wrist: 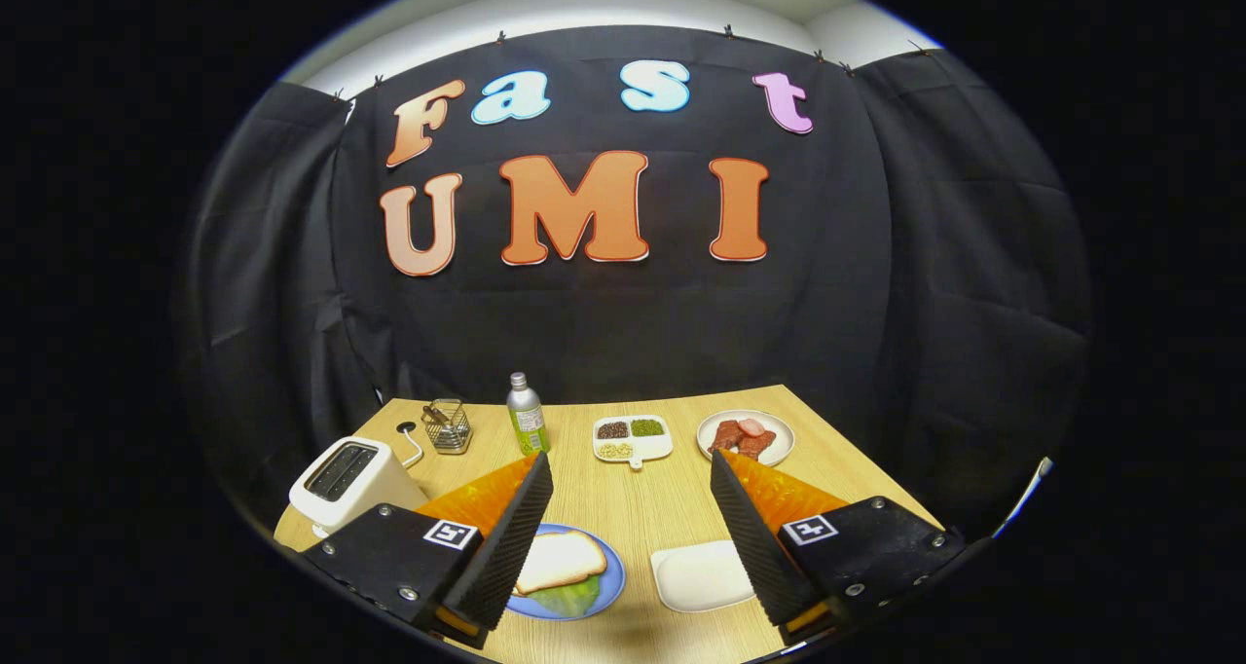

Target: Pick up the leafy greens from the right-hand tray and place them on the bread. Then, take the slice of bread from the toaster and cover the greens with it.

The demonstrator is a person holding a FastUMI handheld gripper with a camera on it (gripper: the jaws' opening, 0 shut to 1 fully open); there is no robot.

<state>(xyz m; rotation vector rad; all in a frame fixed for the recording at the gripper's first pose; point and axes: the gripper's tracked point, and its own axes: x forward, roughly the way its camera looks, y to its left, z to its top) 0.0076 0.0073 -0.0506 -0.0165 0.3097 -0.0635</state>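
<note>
Two fingers of the gripper [631, 469] stand nearest, spread wide apart with nothing between them, so the gripper is released and holds no thing. Just beside the left finger, partly hidden by it, lies a blue plate [611, 576] on the wooden table [633, 508]. On this plate a slice of bread [560, 561] rests on top of the leafy greens [569, 598], and a green leaf shows out from under the bread at the near side. Whether another slice is below the greens, I cannot tell. Next to the right finger sits a white tray [696, 576], rectangular with round corners, and its visible part carries nothing. Beyond the left finger stands a white toaster [350, 484] with dark slots on top; its inside is too dark to see. Farther back, near the booth wall, are a small wire basket [448, 425], a metal bottle [527, 416] with a green label, a white divided dish [633, 440] with dark, green and pale grains in separate compartments, and a round plate [746, 437] with pieces of reddish meat.
</note>
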